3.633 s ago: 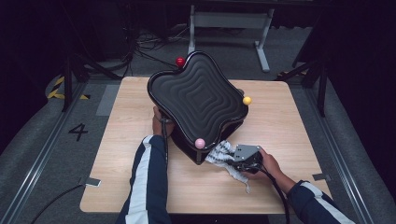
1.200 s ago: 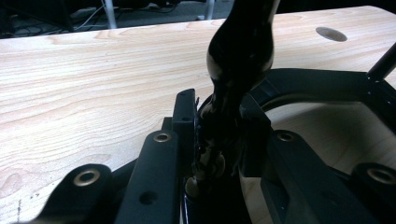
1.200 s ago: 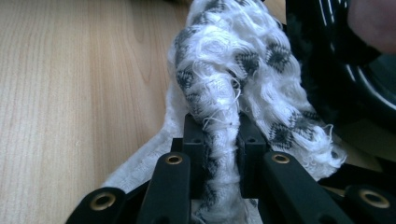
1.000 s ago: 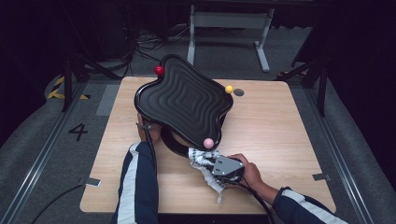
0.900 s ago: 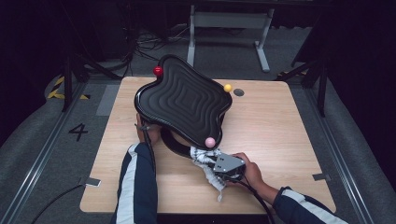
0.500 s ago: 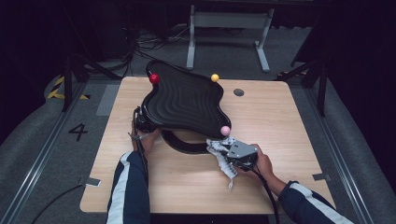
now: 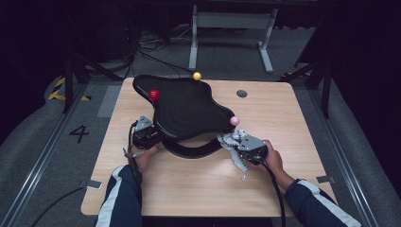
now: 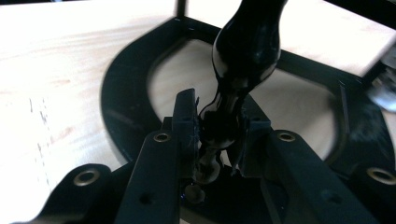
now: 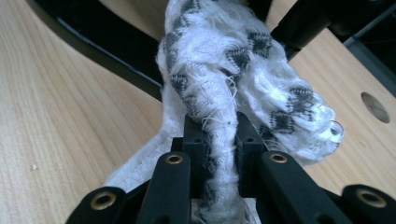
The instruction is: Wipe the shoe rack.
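Note:
A black wavy-topped piece (image 7: 187,111) stands tilted on a black ring base (image 7: 191,150) on the wooden table. A red ball (image 7: 154,94), a yellow ball (image 7: 197,75) and a pink ball (image 7: 234,121) sit at its corners. My left gripper (image 7: 150,137) is at the piece's left side. In the left gripper view it (image 8: 218,135) is shut on a glossy black post (image 8: 245,51) that rises over the ring base (image 8: 121,93). My right gripper (image 7: 236,142) is by the pink ball, shut on a white cloth with grey pattern (image 9: 224,60), which is bunched against the base (image 9: 93,42).
The table (image 7: 293,142) has a small round hole (image 7: 241,93) at the back right. A metal frame (image 7: 231,28) and cables lie on the floor behind it. A "4" mark (image 7: 79,133) is on the floor to the left.
The wavy top has turned counterclockwise: the red ball swung to the left, the yellow to the back, the pink to the right. My right gripper moved right with the cloth.

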The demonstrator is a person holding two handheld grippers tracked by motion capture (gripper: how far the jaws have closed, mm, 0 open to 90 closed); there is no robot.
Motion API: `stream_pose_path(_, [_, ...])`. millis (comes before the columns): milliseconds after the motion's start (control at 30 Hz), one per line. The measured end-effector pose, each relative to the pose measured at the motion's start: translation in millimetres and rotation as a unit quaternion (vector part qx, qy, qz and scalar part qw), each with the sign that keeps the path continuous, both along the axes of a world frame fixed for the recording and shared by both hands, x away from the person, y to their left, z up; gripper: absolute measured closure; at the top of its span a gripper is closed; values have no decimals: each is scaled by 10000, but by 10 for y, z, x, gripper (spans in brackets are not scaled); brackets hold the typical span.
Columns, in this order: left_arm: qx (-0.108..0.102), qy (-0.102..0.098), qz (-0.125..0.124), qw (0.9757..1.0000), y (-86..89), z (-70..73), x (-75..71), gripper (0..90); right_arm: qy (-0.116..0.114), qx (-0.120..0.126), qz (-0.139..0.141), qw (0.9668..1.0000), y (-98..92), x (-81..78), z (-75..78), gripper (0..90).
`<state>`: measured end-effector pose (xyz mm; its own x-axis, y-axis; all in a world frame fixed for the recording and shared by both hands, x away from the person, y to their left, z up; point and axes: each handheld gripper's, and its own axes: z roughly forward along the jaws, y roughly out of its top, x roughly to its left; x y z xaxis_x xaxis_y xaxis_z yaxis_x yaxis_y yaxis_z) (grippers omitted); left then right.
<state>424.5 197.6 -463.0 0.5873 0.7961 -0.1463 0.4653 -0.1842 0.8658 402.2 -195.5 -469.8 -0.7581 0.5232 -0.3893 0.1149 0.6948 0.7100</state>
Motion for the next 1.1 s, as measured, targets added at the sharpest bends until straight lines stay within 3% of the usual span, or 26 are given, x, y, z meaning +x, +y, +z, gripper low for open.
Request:
stream_pose_path(233, [50, 36, -149, 9999, -31, 9, -173, 740, -187, 444, -110, 9988, -126, -31, 187, 793])
stream_pose_path(267, [-12, 35, -164, 9999, -43, 2, -187, 740, -232, 482, -120, 9985, -150, -46, 218, 794])
stream_pose_path(433, [68, 36, -229, 9997, -73, 10, -230, 740, -506, 606, -70, 9969, -190, -110, 317, 794])
stream_pose_path(567, [62, 7, -260, 9996, -99, 5, -256, 740, -600, 682, 17, 9959, -201, -183, 373, 795])
stream_pose_path(733, [97, 3, -276, 9996, -153, 6, -295, 740, -799, 977, 50, 9920, -279, -284, 507, 796])
stream_pose_path(800, [203, 11, -314, 9993, -163, 18, -296, 741, -862, 1087, 109, 9903, -298, -299, 555, 796])
stream_pose_path(900, [256, 29, -329, 9991, -186, 25, -299, 741, -1042, 1066, 166, 9887, -248, -293, 614, 796])
stream_pose_path(1100, [220, 32, -447, 9988, -229, 19, -298, 742, -1092, 1118, 299, 9873, -153, -227, 695, 795])
